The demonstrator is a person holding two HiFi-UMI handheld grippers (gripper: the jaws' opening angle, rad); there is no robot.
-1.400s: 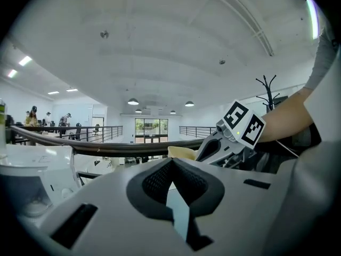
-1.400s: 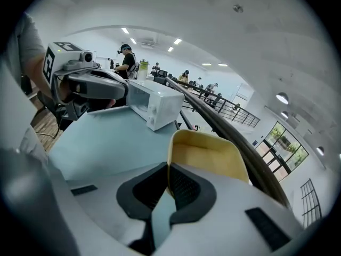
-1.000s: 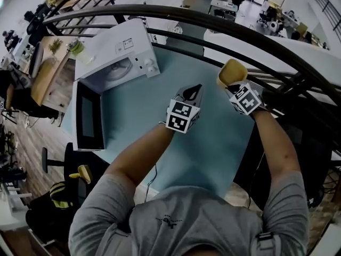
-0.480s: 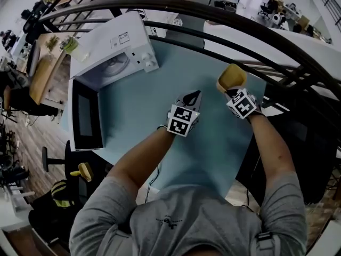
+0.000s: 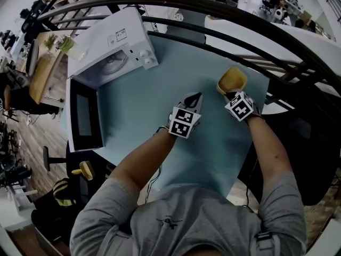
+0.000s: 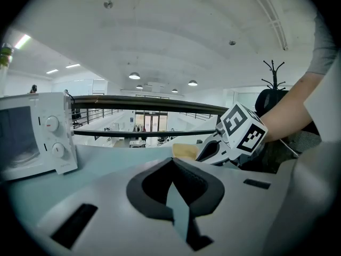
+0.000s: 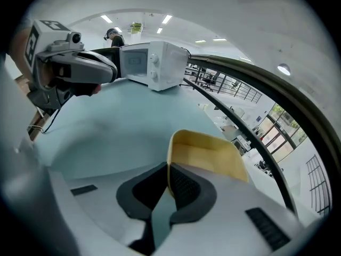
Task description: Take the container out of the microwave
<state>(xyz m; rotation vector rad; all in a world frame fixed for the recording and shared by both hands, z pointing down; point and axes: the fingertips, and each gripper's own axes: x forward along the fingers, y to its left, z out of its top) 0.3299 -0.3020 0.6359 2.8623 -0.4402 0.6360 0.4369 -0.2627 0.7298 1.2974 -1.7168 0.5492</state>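
Note:
The yellow container (image 5: pixel 232 80) is outside the microwave, over the far right part of the light blue table (image 5: pixel 144 111). My right gripper (image 5: pixel 229 93) is shut on its near wall; in the right gripper view the thin yellow rim (image 7: pixel 205 156) is pinched between the dark pads (image 7: pixel 181 184). My left gripper (image 5: pixel 195 98) hovers mid-table, just left of the container, jaws shut on nothing (image 6: pixel 171 174). The white microwave (image 5: pixel 114 47) stands at the far left corner with its door (image 5: pixel 85 116) swung open towards me. In the left gripper view the container (image 6: pixel 185 151) shows beside the right gripper's marker cube (image 6: pixel 242 131).
A dark curved railing (image 5: pixel 213 12) runs along the table's far side. The open microwave door overhangs the table's left edge. A wooden desk (image 5: pixel 45 73) and a chair (image 5: pixel 80 172) lie below at left. Bare table lies between the microwave and the grippers.
Both grippers have sunk towards the table, the right one carrying the yellow container down with it. The microwave and its door are unchanged.

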